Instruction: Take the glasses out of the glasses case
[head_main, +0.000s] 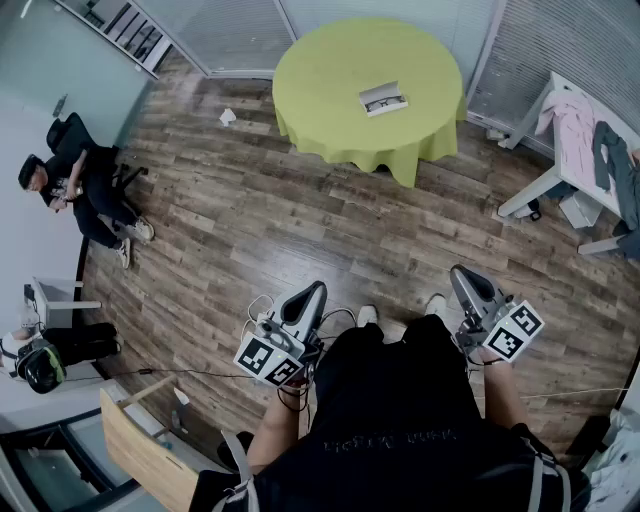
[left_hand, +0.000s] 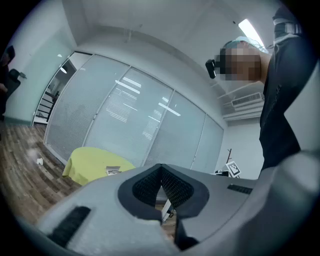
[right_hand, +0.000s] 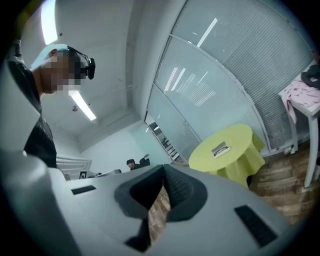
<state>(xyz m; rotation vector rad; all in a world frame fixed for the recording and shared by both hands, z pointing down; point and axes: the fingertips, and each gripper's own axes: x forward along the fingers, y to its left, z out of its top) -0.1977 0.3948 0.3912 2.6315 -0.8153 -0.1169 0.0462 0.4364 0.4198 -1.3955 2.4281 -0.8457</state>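
Glasses case lies far from closed, empty left claw and right claw.

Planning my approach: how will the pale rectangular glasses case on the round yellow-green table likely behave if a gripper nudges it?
The pale rectangular glasses case lies flat and low, so it probably slides rather than tips. The yellow-green tablecloth under it may bunch and drag. It looks small on that cloth, so likely light.

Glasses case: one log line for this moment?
phase: pre-approach | glasses case: on green table, untouched | left gripper: shut, empty | right gripper: shut, empty
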